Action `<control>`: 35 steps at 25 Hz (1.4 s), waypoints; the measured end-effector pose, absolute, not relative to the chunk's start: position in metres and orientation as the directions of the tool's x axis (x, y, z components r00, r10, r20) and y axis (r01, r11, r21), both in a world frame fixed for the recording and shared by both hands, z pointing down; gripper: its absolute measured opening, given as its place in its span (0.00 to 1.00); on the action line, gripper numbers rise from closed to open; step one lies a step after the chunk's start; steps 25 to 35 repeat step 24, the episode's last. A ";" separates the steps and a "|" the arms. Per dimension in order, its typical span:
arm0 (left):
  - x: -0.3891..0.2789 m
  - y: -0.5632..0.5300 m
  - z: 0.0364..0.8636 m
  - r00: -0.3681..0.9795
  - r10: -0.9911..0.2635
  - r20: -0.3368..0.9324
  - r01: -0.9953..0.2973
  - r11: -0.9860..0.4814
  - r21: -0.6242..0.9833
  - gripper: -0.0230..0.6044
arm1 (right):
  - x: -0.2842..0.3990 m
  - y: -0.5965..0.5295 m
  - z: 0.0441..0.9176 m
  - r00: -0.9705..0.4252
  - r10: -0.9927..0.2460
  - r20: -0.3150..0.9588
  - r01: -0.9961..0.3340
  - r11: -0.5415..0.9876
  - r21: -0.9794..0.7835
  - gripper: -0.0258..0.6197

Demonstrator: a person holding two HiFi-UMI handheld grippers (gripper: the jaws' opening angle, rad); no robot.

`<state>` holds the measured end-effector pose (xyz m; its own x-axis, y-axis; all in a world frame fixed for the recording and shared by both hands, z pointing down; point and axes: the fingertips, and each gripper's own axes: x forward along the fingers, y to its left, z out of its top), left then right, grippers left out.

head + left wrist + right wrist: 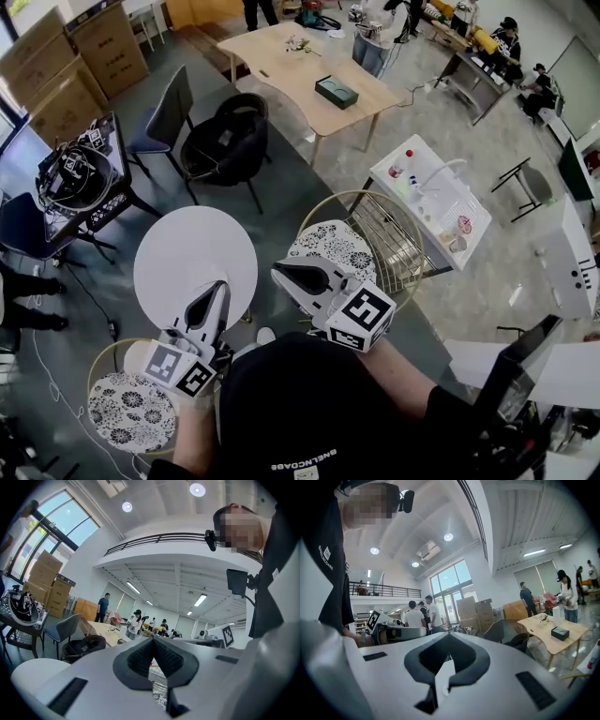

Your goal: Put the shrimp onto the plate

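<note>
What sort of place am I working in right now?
Probably a large open-plan office or lab workspace: stacked cardboard boxes, a long wooden table with office chairs nearby, and people at the far side.

There is one round white bench [195, 253]. By it I count two tools, the left tool [217, 287] and the right tool [277, 272]. Two seats with flowered cushions stand beside this bench: one seat [330, 246] at its right and another seat [131, 412] at its lower left. Beyond the bench are one wooden bench [281, 66] (with one dark box [336, 91] on it), one grey chair [169, 112], one black chair [230, 141], and at least three cardboard boxes [108, 42].
</note>
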<state>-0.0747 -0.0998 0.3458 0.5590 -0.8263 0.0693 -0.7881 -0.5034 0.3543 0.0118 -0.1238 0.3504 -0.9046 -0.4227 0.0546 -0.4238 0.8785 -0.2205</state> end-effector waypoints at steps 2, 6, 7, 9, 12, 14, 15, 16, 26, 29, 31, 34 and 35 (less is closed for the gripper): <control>-0.071 -0.098 0.348 0.572 -0.816 0.079 -0.781 -0.513 0.356 0.04 | 0.012 -0.121 0.352 -0.906 -0.420 0.053 -0.421 0.879 -0.223 0.06; -0.069 -0.099 0.351 0.567 -0.819 0.090 -0.783 -0.503 0.366 0.04 | 0.015 -0.118 0.351 -0.904 -0.424 0.049 -0.424 0.877 -0.224 0.06; -0.070 -0.100 0.352 0.564 -0.821 0.089 -0.783 -0.498 0.373 0.04 | 0.016 -0.118 0.350 -0.904 -0.426 0.049 -0.425 0.877 -0.223 0.06; -0.070 -0.100 0.353 0.558 -0.825 0.087 -0.787 -0.493 0.371 0.04 | 0.018 -0.118 0.348 -0.902 -0.430 0.046 -0.429 0.876 -0.221 0.06; -0.069 -0.100 0.355 0.547 -0.833 0.078 -0.799 -0.492 0.346 0.04 | 0.020 -0.115 0.349 -0.899 -0.434 0.050 -0.434 0.874 -0.219 0.06; -0.068 -0.100 0.354 0.543 -0.837 0.070 -0.803 -0.493 0.337 0.05 | 0.022 -0.115 0.349 -0.898 -0.438 0.051 -0.438 0.872 -0.219 0.06; -0.068 -0.100 0.353 0.543 -0.837 0.068 -0.802 -0.493 0.338 0.05 | 0.023 -0.115 0.349 -0.896 -0.440 0.052 -0.440 0.871 -0.219 0.06; -0.067 -0.100 0.352 0.546 -0.835 0.065 -0.798 -0.496 0.342 0.05 | 0.024 -0.115 0.348 -0.895 -0.444 0.053 -0.444 0.869 -0.220 0.06; -0.064 -0.095 0.360 0.567 -0.820 0.073 -0.773 -0.500 0.391 0.05 | 0.024 -0.113 0.356 -0.898 -0.436 0.066 -0.439 0.870 -0.223 0.06; -0.064 -0.095 0.360 0.567 -0.820 0.073 -0.773 -0.500 0.391 0.05 | 0.024 -0.113 0.356 -0.898 -0.436 0.066 -0.439 0.870 -0.223 0.06; -0.064 -0.095 0.360 0.567 -0.820 0.073 -0.773 -0.500 0.391 0.05 | 0.024 -0.113 0.356 -0.898 -0.436 0.066 -0.439 0.870 -0.223 0.06; -0.064 -0.095 0.360 0.567 -0.820 0.073 -0.773 -0.500 0.391 0.05 | 0.024 -0.113 0.356 -0.898 -0.436 0.066 -0.439 0.870 -0.223 0.06; -0.064 -0.095 0.360 0.567 -0.820 0.073 -0.773 -0.500 0.391 0.05 | 0.024 -0.113 0.356 -0.898 -0.436 0.066 -0.439 0.870 -0.223 0.06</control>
